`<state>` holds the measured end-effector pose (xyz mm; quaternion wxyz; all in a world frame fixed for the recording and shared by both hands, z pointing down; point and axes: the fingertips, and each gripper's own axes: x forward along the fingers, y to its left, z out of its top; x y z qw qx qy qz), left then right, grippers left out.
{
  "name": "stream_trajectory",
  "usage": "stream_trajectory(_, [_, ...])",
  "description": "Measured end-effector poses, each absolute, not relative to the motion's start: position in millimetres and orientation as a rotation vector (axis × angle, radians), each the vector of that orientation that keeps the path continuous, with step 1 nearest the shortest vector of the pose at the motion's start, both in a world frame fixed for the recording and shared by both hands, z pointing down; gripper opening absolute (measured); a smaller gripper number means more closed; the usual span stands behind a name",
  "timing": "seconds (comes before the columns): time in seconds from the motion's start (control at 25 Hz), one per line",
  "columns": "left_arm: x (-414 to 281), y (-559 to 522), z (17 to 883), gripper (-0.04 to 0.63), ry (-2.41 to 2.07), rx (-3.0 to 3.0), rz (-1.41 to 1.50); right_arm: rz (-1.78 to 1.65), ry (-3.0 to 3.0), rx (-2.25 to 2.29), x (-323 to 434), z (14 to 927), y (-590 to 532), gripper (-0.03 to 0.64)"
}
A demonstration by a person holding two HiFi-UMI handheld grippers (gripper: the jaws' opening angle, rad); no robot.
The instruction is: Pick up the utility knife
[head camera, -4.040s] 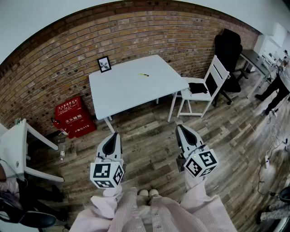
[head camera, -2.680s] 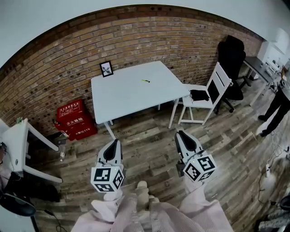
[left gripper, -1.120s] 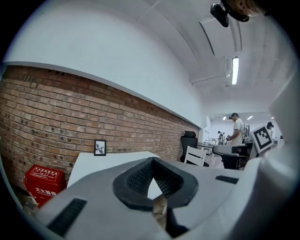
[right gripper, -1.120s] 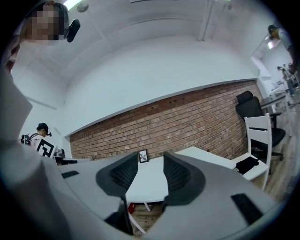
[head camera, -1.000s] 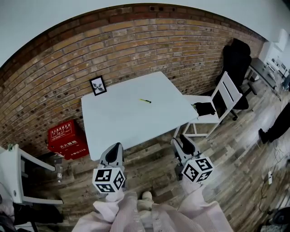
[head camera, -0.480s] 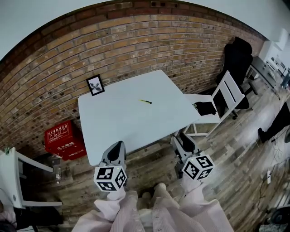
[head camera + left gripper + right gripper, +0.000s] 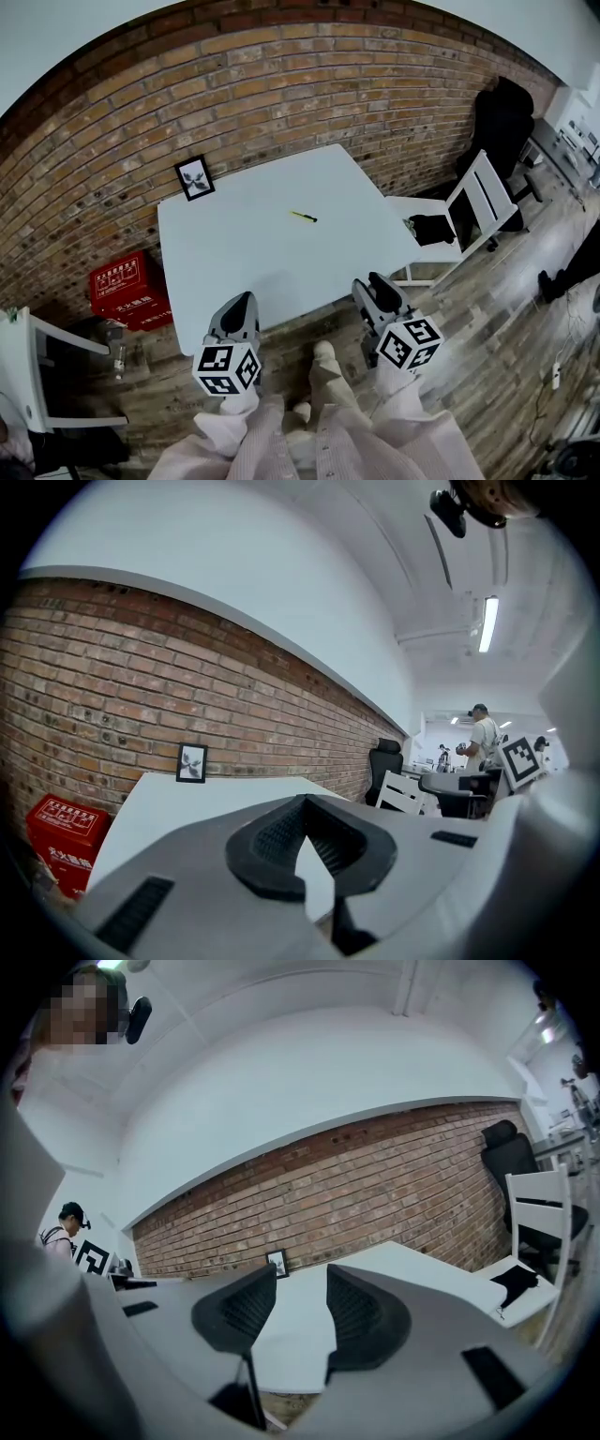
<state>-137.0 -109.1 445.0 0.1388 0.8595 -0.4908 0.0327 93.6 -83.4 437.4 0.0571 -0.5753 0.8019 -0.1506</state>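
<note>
The utility knife [image 7: 303, 217], small and yellow-green, lies near the middle of the white table [image 7: 244, 253]. Both grippers hover at the table's near edge, well short of the knife. My left gripper [image 7: 242, 302] is on the left with its jaws closed together and nothing between them. To the right, my right gripper [image 7: 373, 283] has a clear gap between its jaws and holds nothing. In the left gripper view the left gripper [image 7: 302, 803] points over the tabletop [image 7: 169, 803]. In the right gripper view the right gripper [image 7: 300, 1283] also faces the table [image 7: 403, 1269]. The knife shows in neither gripper view.
A small framed picture [image 7: 194, 177] stands at the table's far left corner against the brick wall. A red box [image 7: 122, 286] sits on the floor to the left. A white chair [image 7: 464, 211] with a black item [image 7: 431, 228] stands right, a black office chair [image 7: 502, 112] behind it.
The person has walked up to the table, which has grown larger and nearer. Both grippers now reach its near edge. Their jaws have not changed.
</note>
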Motion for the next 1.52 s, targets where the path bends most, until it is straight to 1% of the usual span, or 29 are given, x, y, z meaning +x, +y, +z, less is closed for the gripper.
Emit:
stream_trajectory(0.68, [-86.1,-220.7,468.4,-0.006,-1.480,2.360,0.139,-0.596,2.637,-1.567,119.3,464.5,-225.6,0.152])
stream_trajectory(1.52, [-50.4,-295.9,508.5,-0.006,-1.557,2.188,0.176,-0.681,2.884,-1.367,123.5,507.5,-338.0,0.152])
